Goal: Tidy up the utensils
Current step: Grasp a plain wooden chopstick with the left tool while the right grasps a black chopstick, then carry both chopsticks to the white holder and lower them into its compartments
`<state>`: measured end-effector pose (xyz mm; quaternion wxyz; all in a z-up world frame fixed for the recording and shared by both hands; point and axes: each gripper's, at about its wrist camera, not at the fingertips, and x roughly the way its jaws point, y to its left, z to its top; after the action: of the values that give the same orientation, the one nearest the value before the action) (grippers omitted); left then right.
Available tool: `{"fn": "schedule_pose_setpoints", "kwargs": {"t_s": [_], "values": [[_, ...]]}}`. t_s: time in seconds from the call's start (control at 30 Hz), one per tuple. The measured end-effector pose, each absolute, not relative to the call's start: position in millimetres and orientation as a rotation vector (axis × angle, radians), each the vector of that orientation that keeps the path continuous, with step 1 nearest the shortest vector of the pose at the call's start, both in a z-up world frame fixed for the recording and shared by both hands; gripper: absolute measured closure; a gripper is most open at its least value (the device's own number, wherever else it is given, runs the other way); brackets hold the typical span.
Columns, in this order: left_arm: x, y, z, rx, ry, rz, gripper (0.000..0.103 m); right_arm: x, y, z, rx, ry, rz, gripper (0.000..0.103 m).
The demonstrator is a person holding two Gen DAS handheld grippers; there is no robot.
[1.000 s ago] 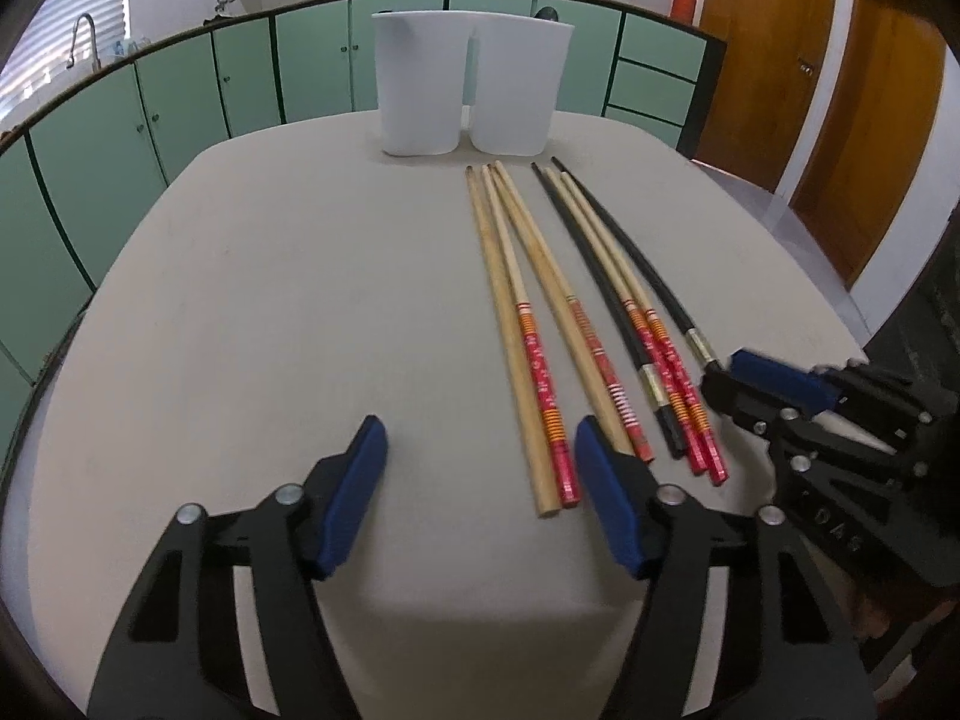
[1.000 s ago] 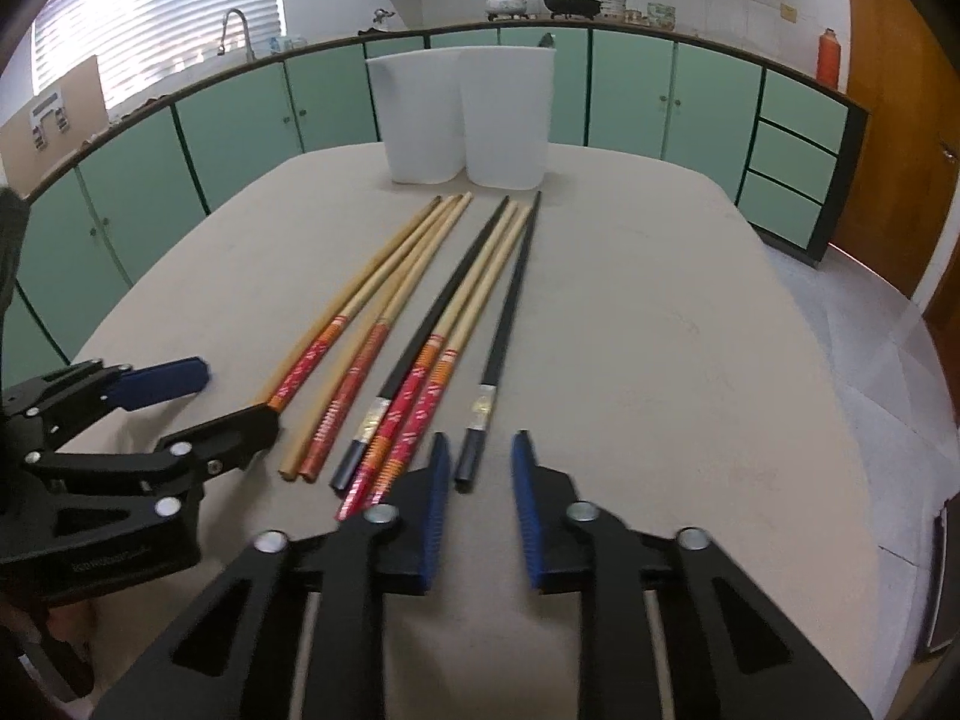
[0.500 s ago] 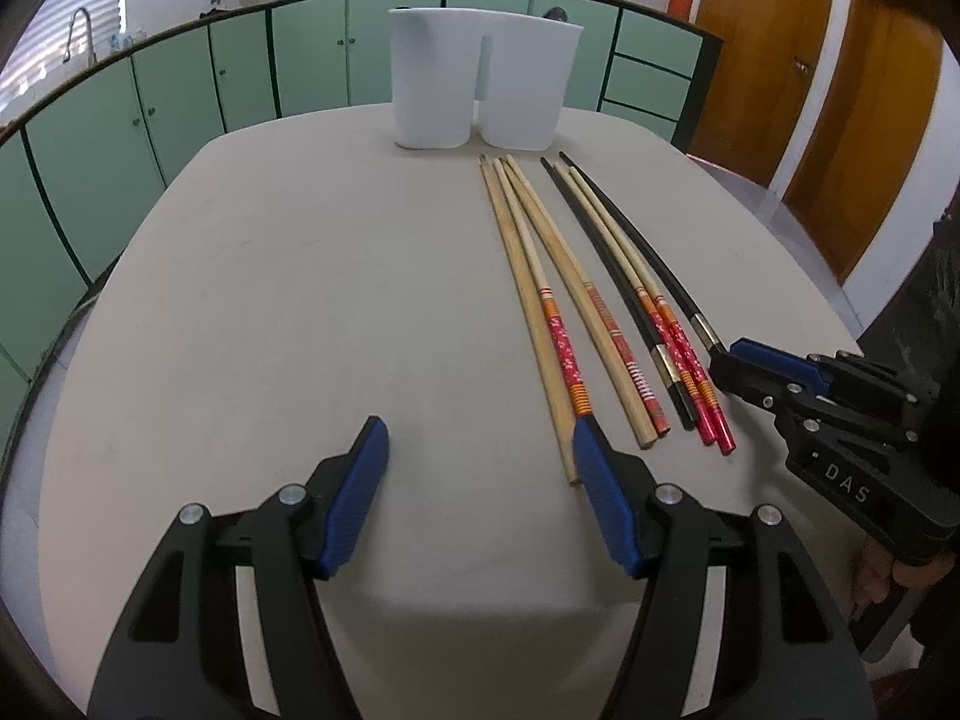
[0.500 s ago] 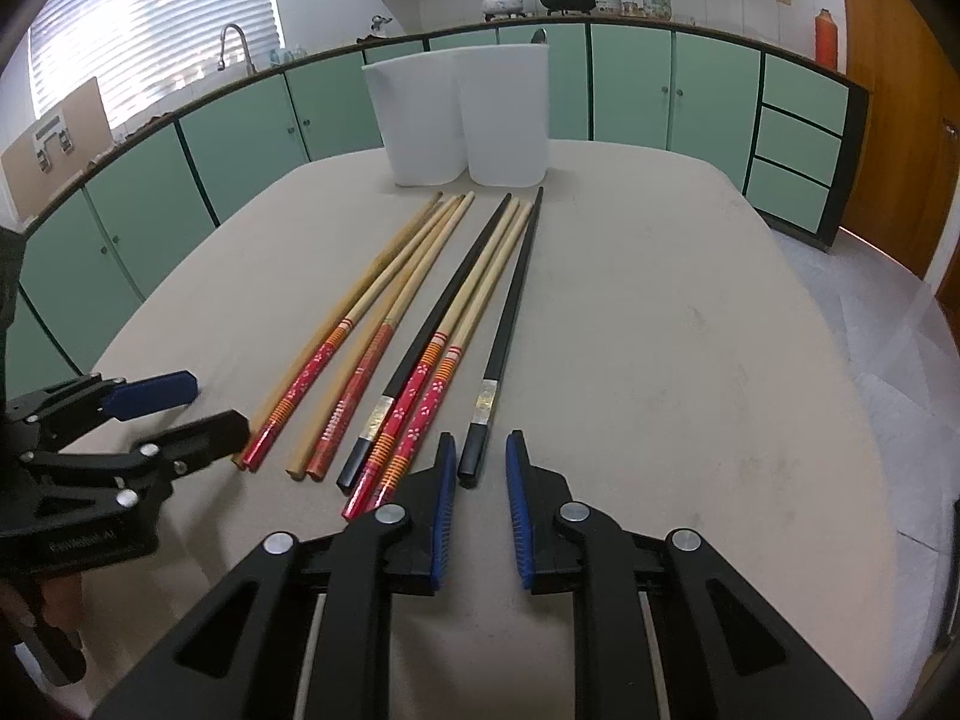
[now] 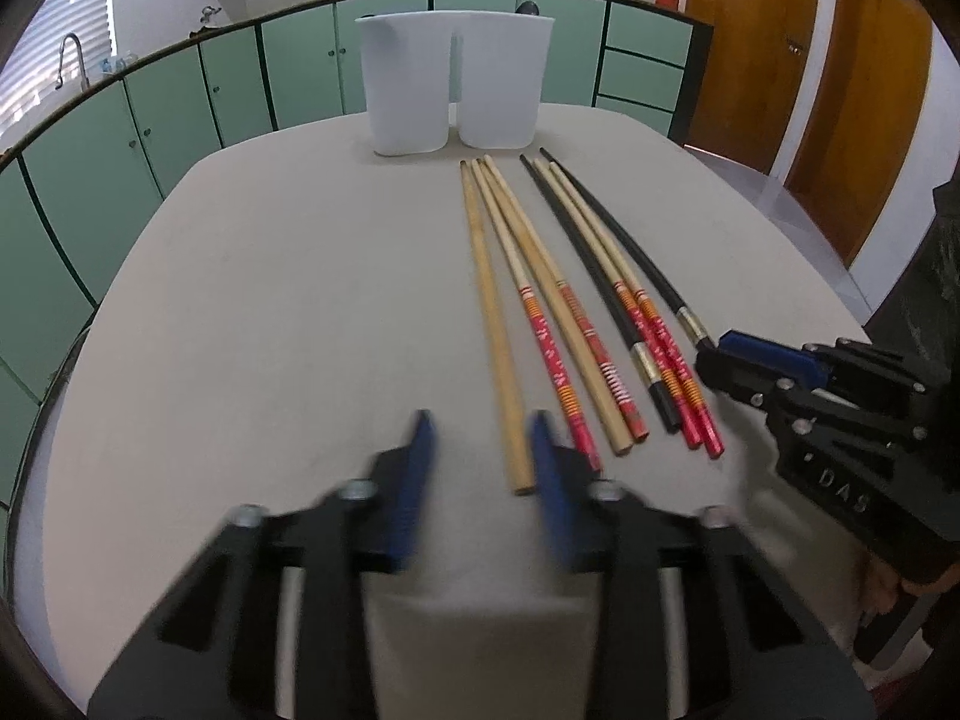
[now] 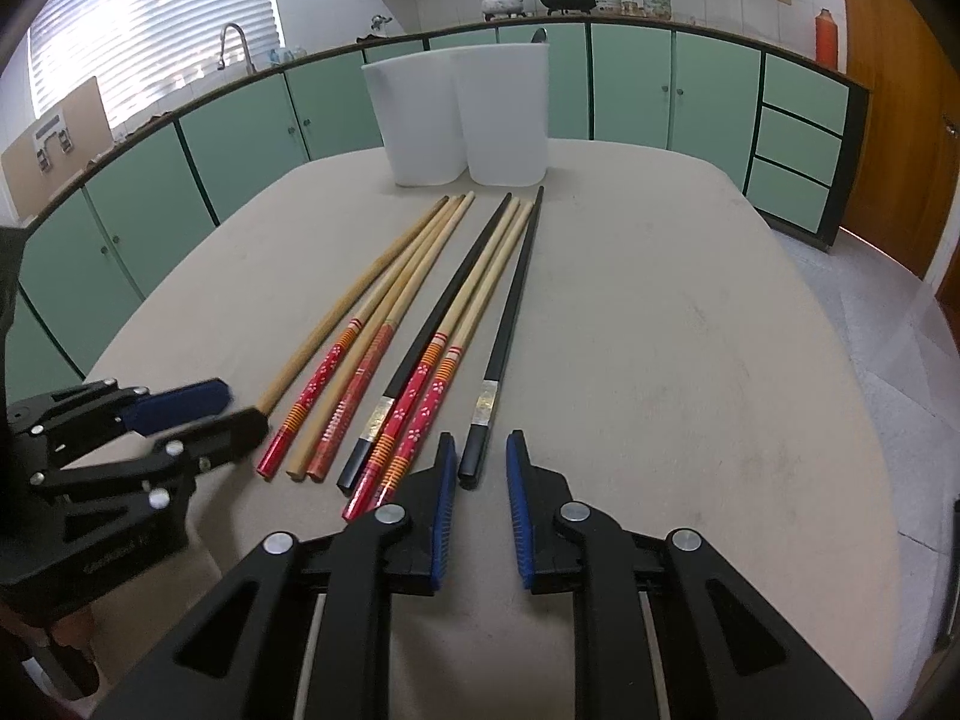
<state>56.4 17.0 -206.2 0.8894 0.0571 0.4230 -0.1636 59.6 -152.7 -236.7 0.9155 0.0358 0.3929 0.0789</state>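
Right tool (image 6: 477,471) is hovering with its jaws parted and empty just behind the butt of the outermost black chopstick (image 6: 507,330), while the left tool (image 5: 480,450), also parted and empty, is lining up on the plain wooden chopstick (image 5: 492,324). All seven chopsticks are lying side by side on the table (image 6: 690,330), tips pointing toward the twin white holder (image 6: 462,114). They're looking light, stiff and slick, so pinching near the thick butt end is probably the surest hold.

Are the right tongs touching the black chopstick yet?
Apart. The right wrist view shows the right tongs open around the black chopstick's end, table visible on both sides.
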Motion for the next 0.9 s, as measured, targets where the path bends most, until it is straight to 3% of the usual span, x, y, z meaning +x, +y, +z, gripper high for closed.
{"fn": "schedule_pose_setpoints", "kwargs": {"t_s": [0.03, 0.4, 0.9], "values": [[56.9, 16.2, -206.5, 0.109, 0.886, -0.354, 0.096, 59.7, -152.8, -236.7, 0.076, 0.810, 0.170, 0.094], [55.4, 26.1, -172.0, 0.098, 0.802, -0.323, 0.097, 57.0, -178.6, -212.6, 0.095, 0.800, 0.164, 0.096], [67.8, 28.6, -59.1, 0.062, 0.559, -0.342, 0.097, 64.3, -211.5, -89.4, 0.068, 0.581, 0.205, 0.097]]}}
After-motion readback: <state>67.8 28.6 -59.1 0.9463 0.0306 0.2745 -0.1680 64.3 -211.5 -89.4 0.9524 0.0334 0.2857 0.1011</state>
